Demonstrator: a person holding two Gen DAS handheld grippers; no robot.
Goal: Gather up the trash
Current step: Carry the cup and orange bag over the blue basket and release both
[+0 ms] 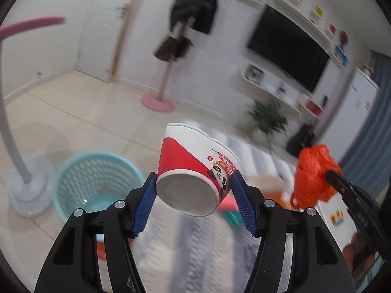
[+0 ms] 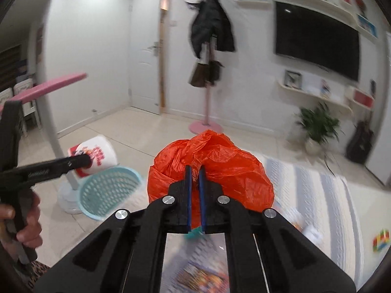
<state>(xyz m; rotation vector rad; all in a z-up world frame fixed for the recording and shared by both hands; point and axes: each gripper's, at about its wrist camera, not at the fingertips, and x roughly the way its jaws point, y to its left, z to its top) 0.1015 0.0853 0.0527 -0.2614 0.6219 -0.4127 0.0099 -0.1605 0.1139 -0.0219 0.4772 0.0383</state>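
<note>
Blue-padded fingers (image 1: 146, 196) of my left gripper (image 1: 194, 193) fill the bottom of the left wrist view, and between them I have the paper cup (image 1: 193, 171) clamped by its lower wall. It is red and white with a cartoon panda printed on it, tipped so its grey base faces my camera and its rim points away. It hangs in the air over the pale tiled floor (image 1: 73, 112).

On my right gripper (image 2: 194, 174) the two blue pads are drawn almost together, pinching a fold of the orange plastic bag (image 2: 220, 166), which bulges out past the fingertips. From that side I can also see a hand (image 2: 27, 222) on the left gripper's handle, and the cup lifted above the basket.

Below and left of the cup stands the light blue mesh basket (image 1: 97, 171) on the floor, open end up and slightly tilted toward me. Just beside it is the round white base of a lamp stand (image 1: 27, 190), its grey pole curving upward. A striped rug (image 2: 317, 195) runs under both grippers. Further off, a pink coat stand (image 1: 161, 92) carries dark coats, a black television (image 1: 290, 46) hangs on the white wall, and a green potted plant (image 1: 267, 117) sits under the shelves. Much of the background is blurred.
</note>
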